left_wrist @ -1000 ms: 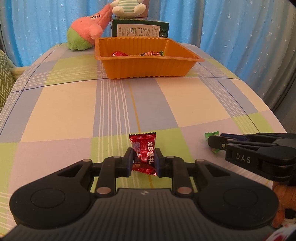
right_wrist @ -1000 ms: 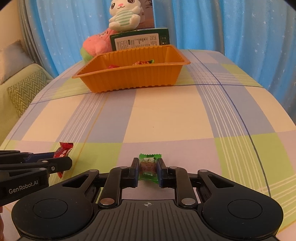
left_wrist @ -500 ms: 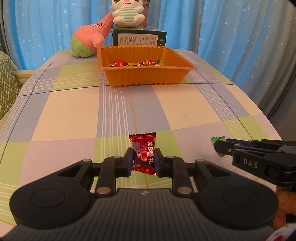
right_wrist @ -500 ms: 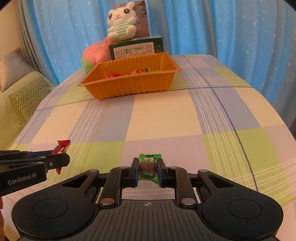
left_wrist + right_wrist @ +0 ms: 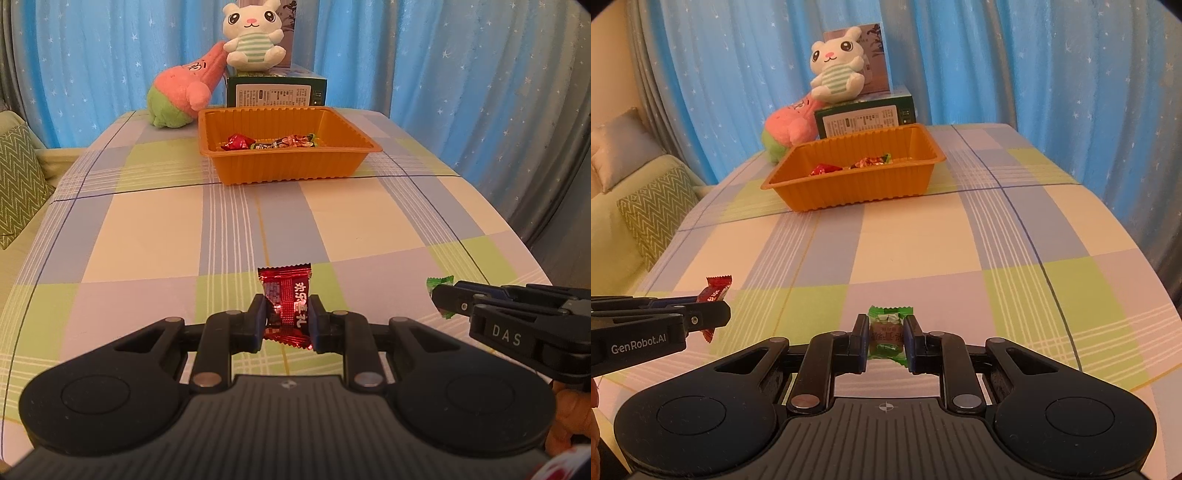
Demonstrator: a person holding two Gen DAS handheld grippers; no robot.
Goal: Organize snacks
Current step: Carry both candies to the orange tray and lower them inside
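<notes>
Left wrist view looks down the left gripper, whose two fingers pinch a red foil candy by its sides, the wrapper standing upright with white characters on its face and its crimped top edge above the fingertips. Off to the right in the same view, the right gripper shows side-on, marked DAS, with a scrap of green wrapper poking out past its tips. Right wrist view shows that gripper from behind, its jaws closed on a green wrapped candy, a brown sweet visible through the clear middle of the wrapper. The left gripper enters this view from the left edge, labelled GenRobot.AI, with the red candy sticking up from its tips. Both candies are held above the near end of the table, which is covered by a checked tablecloth in pale yellow, green, blue and lilac. Well ahead, near the far end, sits an orange plastic tray with ribbed walls; several wrapped sweets lie along its far side, one red at the left. Behind the tray stands a green box, with a white plush rabbit on top and a pink and green plush leaning beside it. Blue star-print curtains hang behind, and a green zigzag cushion shows at the left.
</notes>
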